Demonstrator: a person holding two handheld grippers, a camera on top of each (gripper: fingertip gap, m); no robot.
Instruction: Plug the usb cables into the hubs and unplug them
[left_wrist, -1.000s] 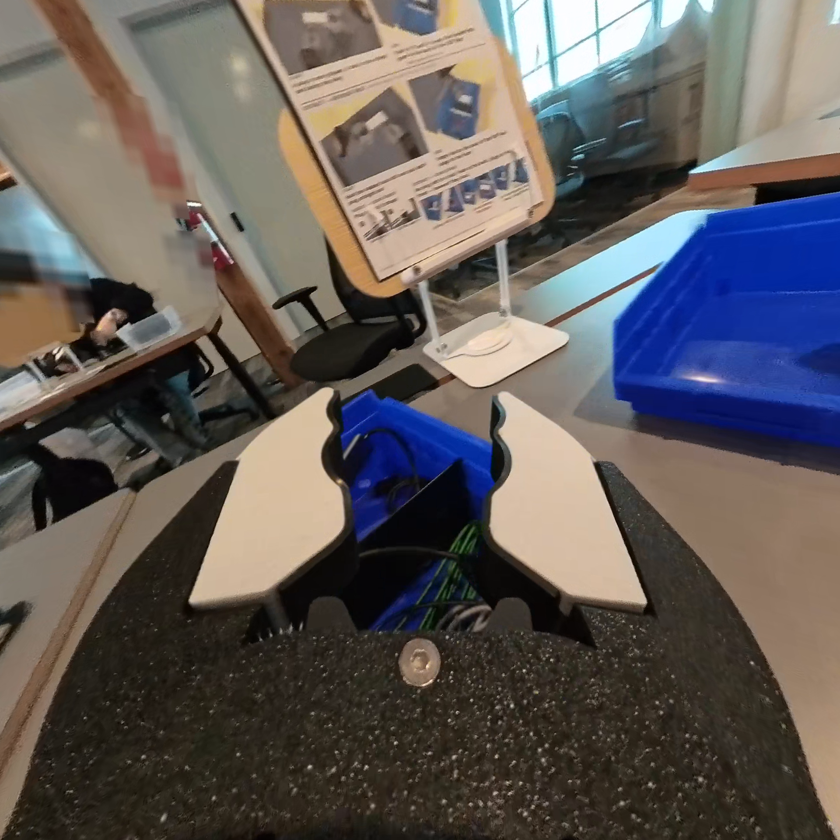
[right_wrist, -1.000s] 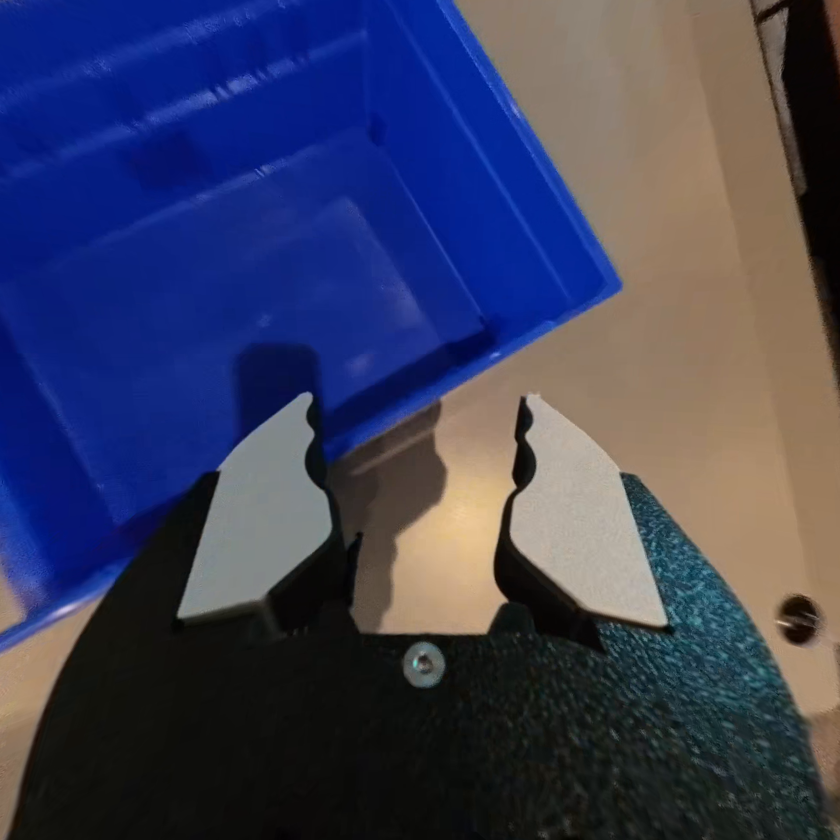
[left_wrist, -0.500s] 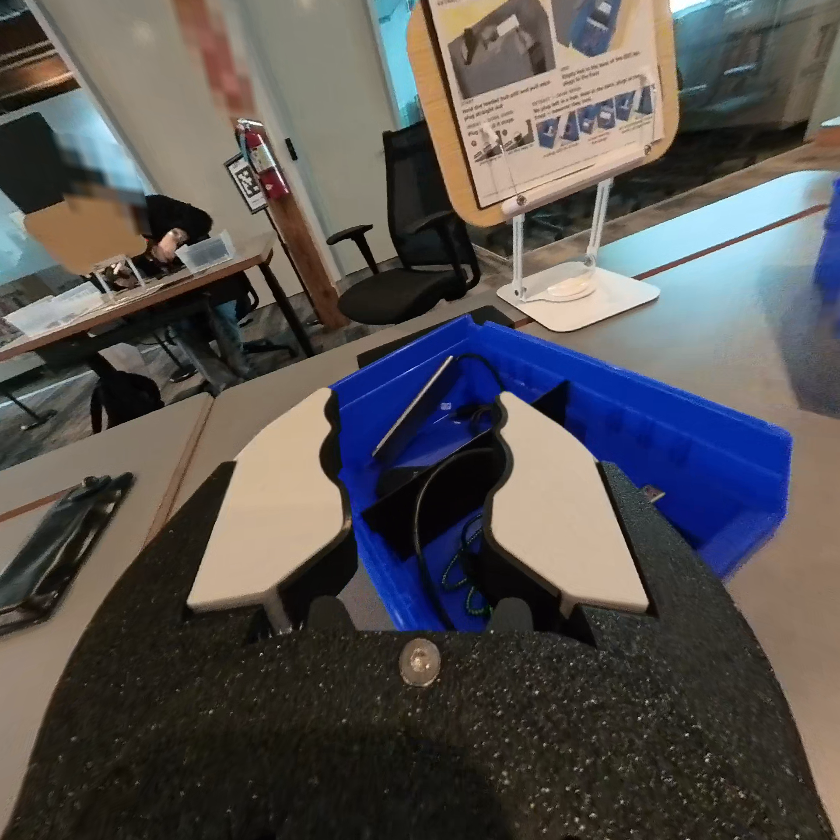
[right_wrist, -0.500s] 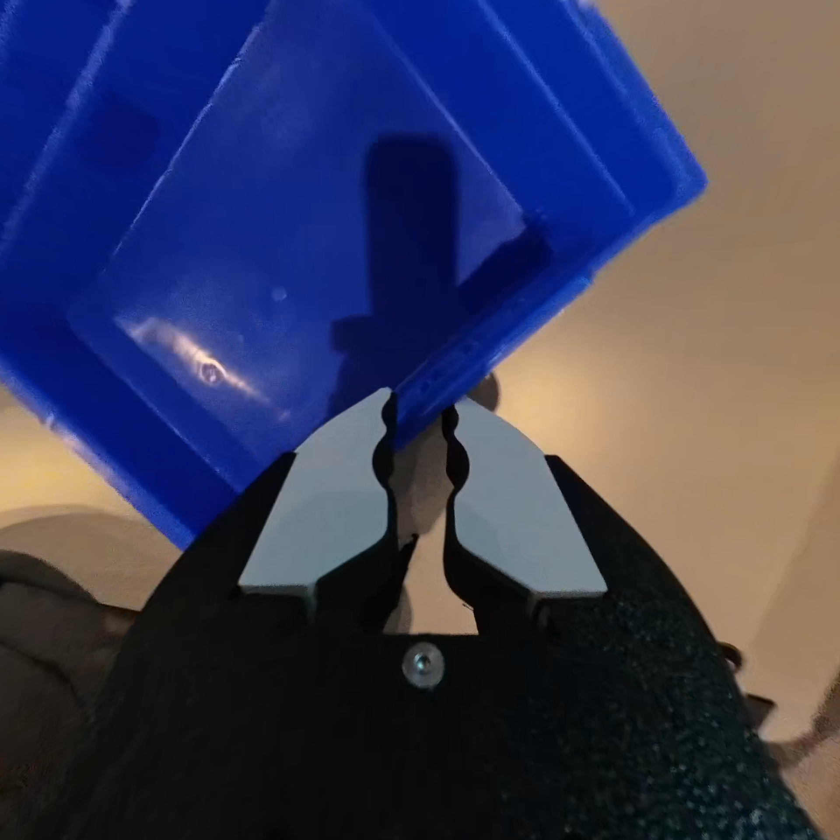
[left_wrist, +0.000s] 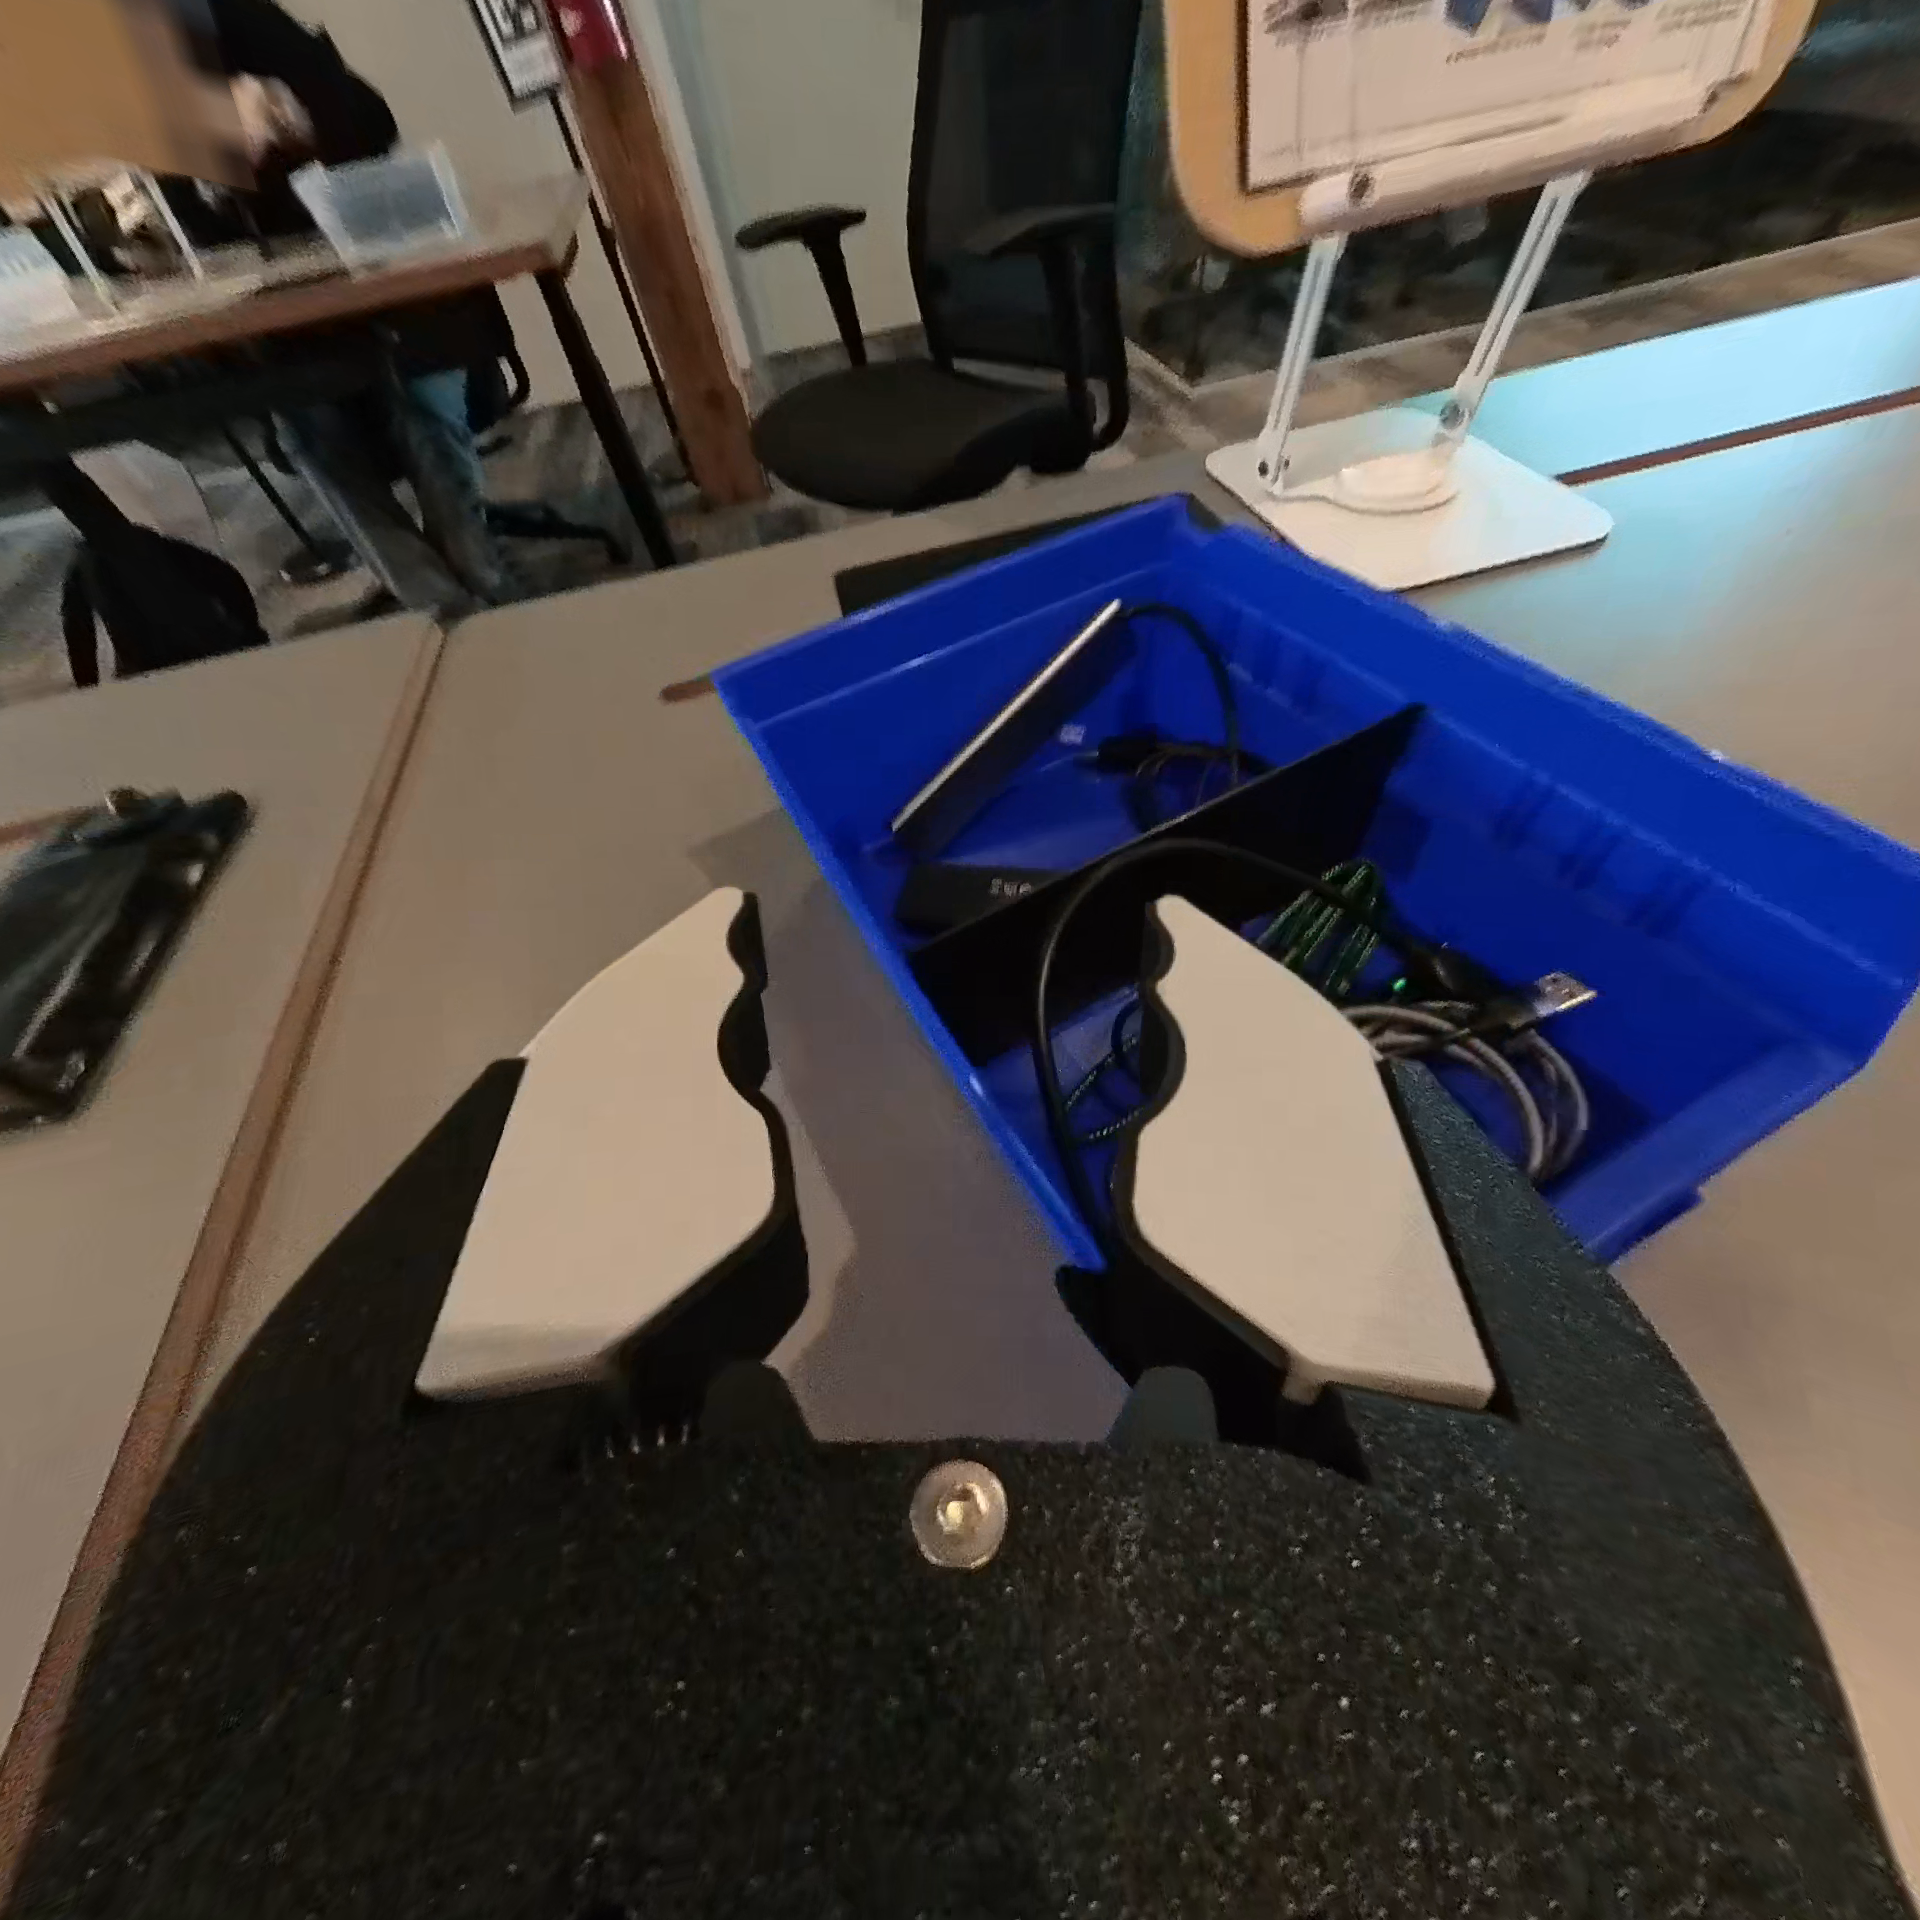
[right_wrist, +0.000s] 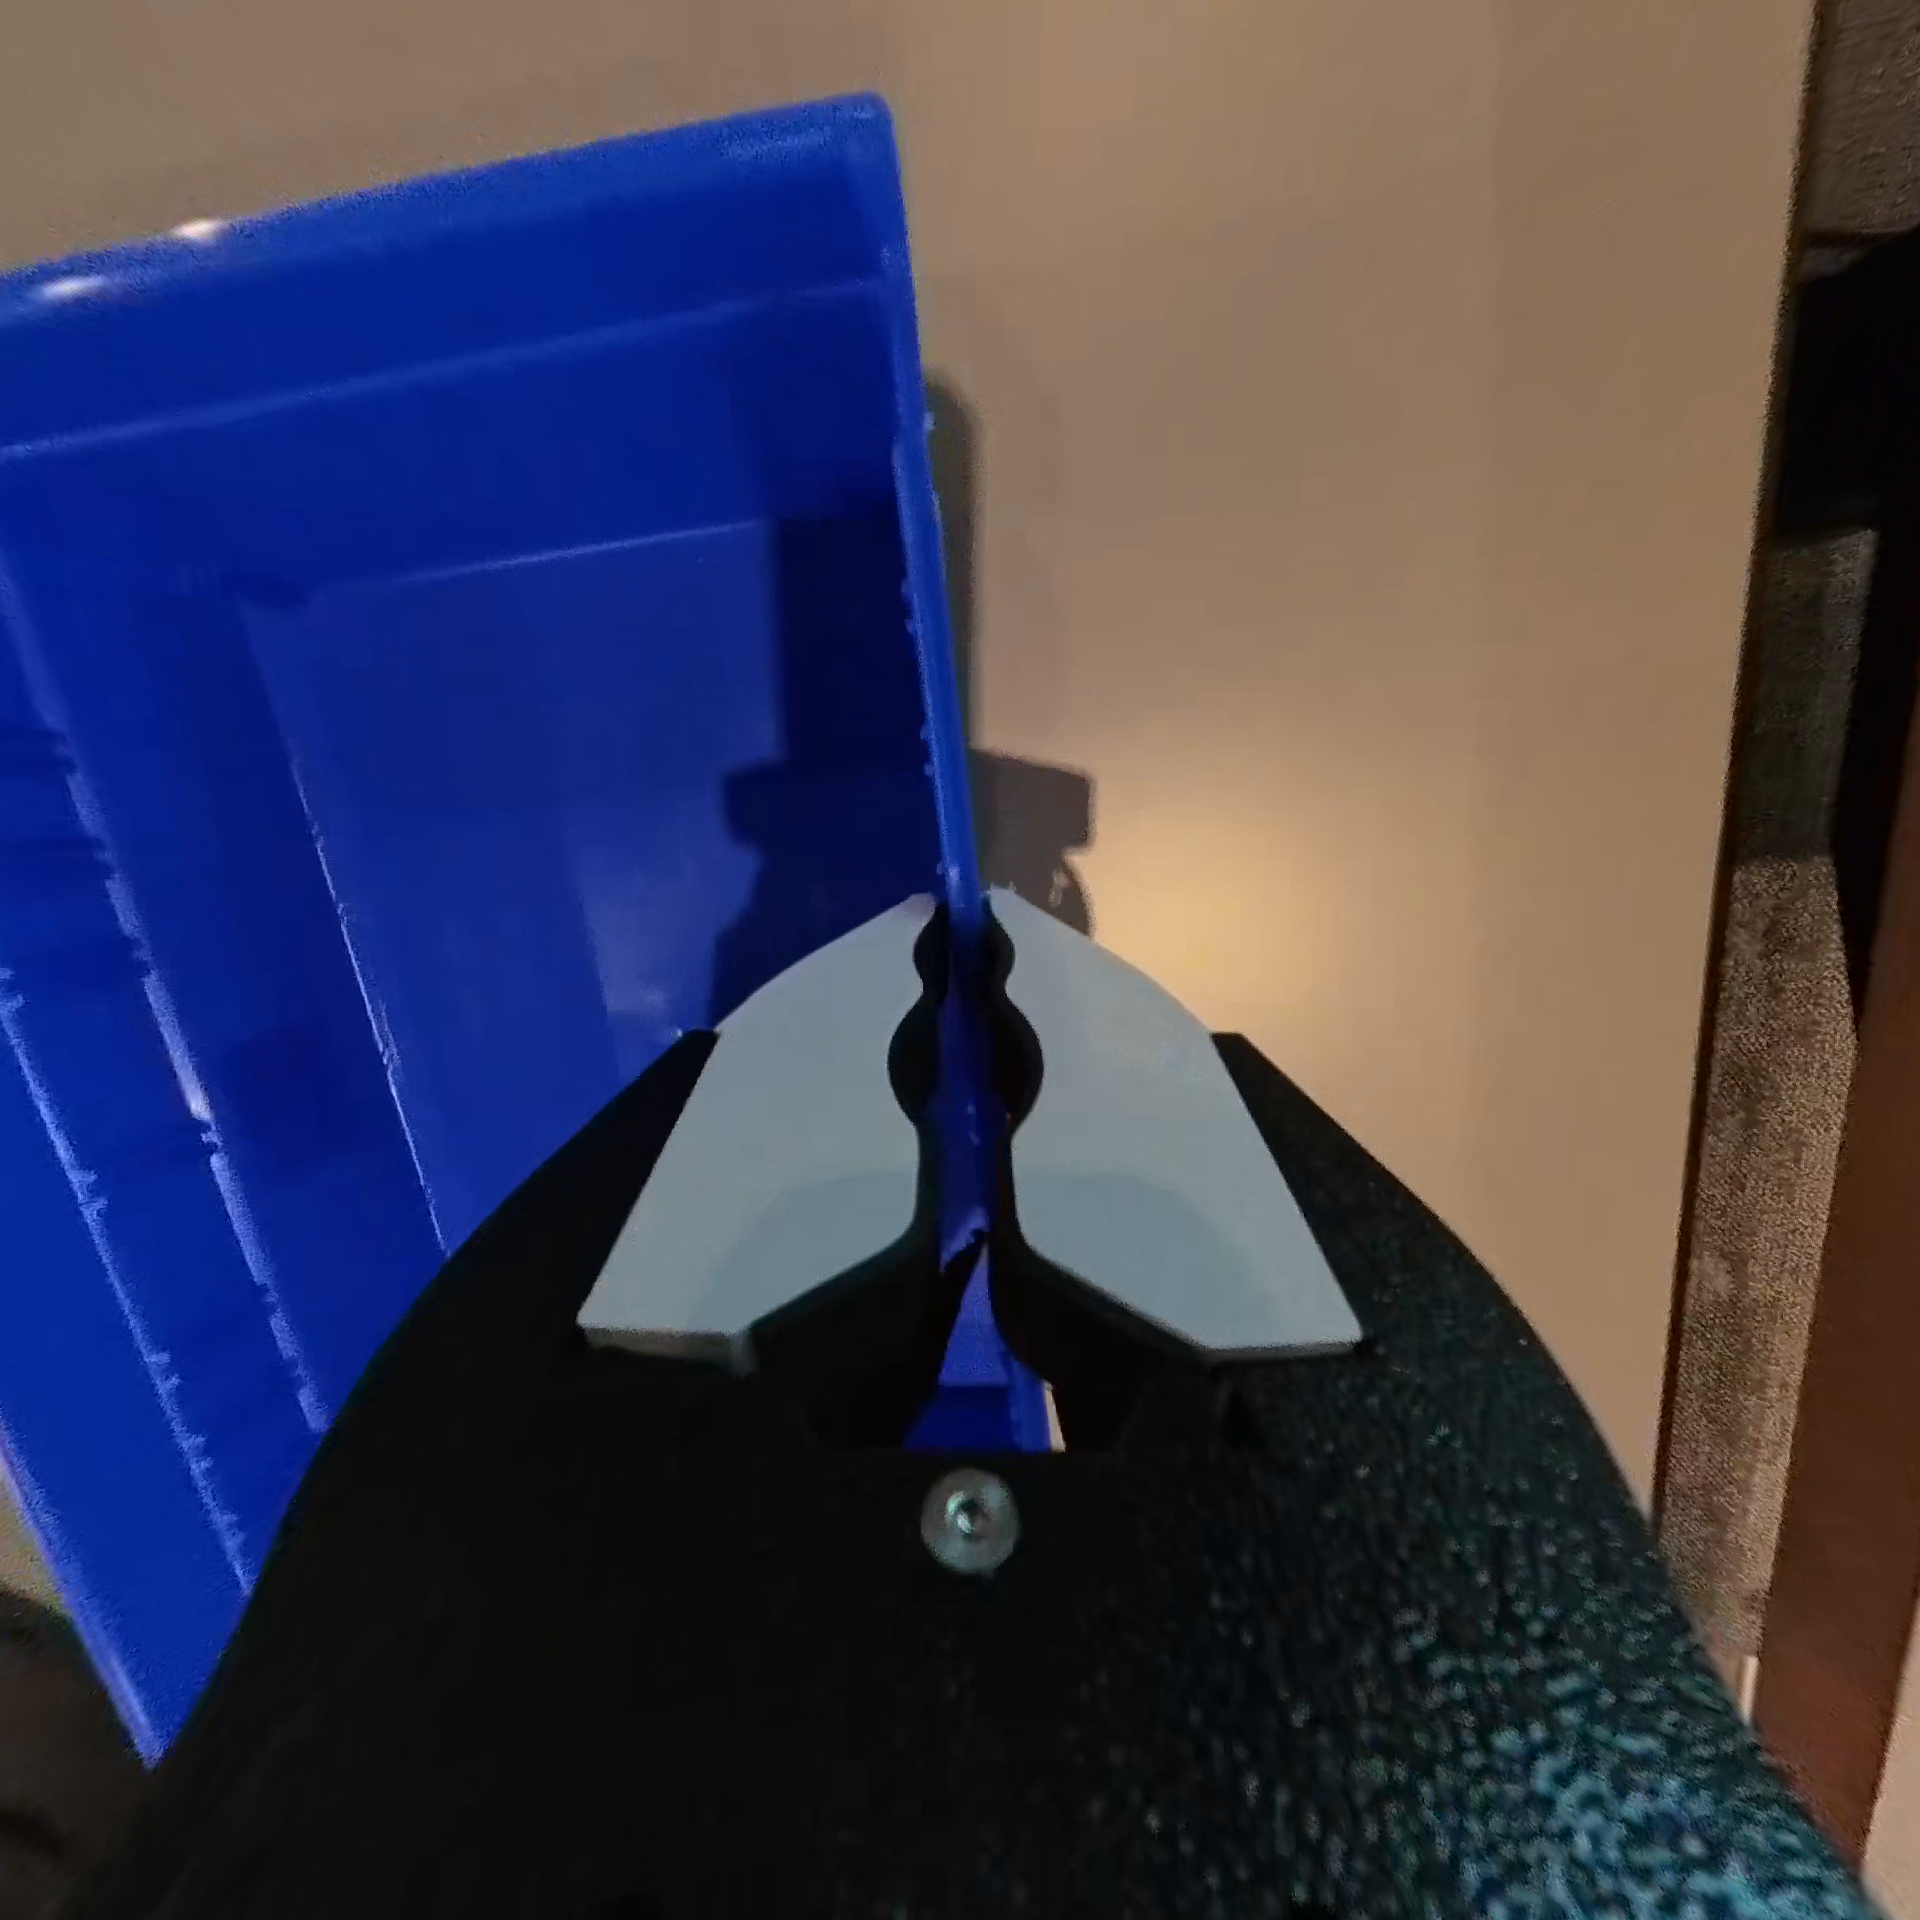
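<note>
- Blue plastic bin with a black divider (left_wrist: 1621, 831) sat on the grey bench (left_wrist: 582, 748), ahead and to the right of the left gripper (left_wrist: 951, 914).
- Left gripper was released: its two pale grey fingers (left_wrist: 623, 1132) stood well apart, holding nothing. The near corner of the divided bin lay between them.
- Far compartment of the divided bin held a flat dark USB hub with a silver edge (left_wrist: 1008, 727), leaning tilted, with a thin black cable (left_wrist: 1216, 686) beside it and a second black hub (left_wrist: 966, 883) lying against the divider.
- Near compartment held the USB cables: a green-and-black braided cable (left_wrist: 1335, 925), a coiled grey cable (left_wrist: 1527, 1070) and a silver USB plug (left_wrist: 1564, 997) on top. A black cable loop (left_wrist: 1049, 997) arched up over the divider.
- White-based stand carrying a wooden board (left_wrist: 1413, 499) stood on the bench beyond the bin; a black office chair (left_wrist: 987, 312) stood behind the bench.
- Right gripper (right_wrist: 961, 914) was clenched on the thin side wall of a second, empty blue plastic bin (right_wrist: 468, 727); the wall ran straight between its fingers.
</note>
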